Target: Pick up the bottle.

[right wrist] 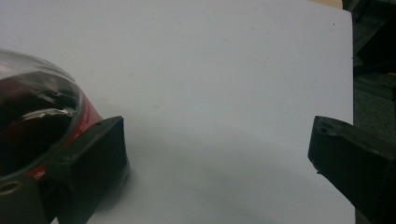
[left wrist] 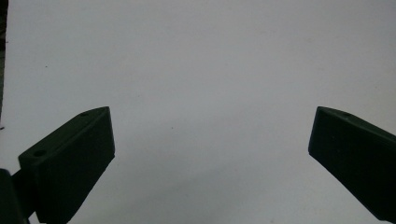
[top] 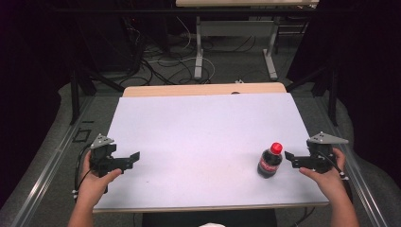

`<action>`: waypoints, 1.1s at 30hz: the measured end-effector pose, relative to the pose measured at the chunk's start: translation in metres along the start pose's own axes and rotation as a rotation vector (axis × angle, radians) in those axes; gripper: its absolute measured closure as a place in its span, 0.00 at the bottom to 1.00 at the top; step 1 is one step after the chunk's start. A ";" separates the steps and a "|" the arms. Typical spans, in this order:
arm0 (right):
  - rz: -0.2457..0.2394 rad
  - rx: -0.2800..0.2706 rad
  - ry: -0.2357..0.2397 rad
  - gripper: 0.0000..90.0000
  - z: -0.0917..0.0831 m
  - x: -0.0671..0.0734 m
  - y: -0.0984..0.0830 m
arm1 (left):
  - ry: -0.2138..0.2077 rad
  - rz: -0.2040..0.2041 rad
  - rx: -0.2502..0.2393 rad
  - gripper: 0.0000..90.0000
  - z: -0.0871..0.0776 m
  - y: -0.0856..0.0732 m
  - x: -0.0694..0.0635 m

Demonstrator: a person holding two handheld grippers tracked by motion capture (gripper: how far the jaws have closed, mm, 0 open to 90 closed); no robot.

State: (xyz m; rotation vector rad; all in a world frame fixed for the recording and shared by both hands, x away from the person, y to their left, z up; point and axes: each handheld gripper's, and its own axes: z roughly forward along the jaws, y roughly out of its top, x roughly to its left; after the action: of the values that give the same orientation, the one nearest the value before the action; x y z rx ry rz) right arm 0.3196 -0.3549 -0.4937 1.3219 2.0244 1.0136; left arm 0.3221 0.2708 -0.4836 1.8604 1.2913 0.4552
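On white table (top: 198,137): cola bottle (top: 270,161)

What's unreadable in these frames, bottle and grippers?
- Bottle: right gripper view cuts it off at the left edge and blurs it; cap unseen.
- Bottle label text: too small in the high view.
- Right gripper: contact with the bottle unclear.
- Left gripper: jaw bases cut off by the bottom edge.
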 end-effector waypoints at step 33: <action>-0.115 0.017 0.239 0.18 -0.021 0.034 0.004 | -0.059 0.070 0.030 0.00 0.024 0.002 -0.023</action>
State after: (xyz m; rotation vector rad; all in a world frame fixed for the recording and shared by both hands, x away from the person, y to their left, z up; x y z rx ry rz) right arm 0.2927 -0.3291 -0.4782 1.1222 2.2603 1.1490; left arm 0.3304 0.2398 -0.4935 1.9346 1.2033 0.4161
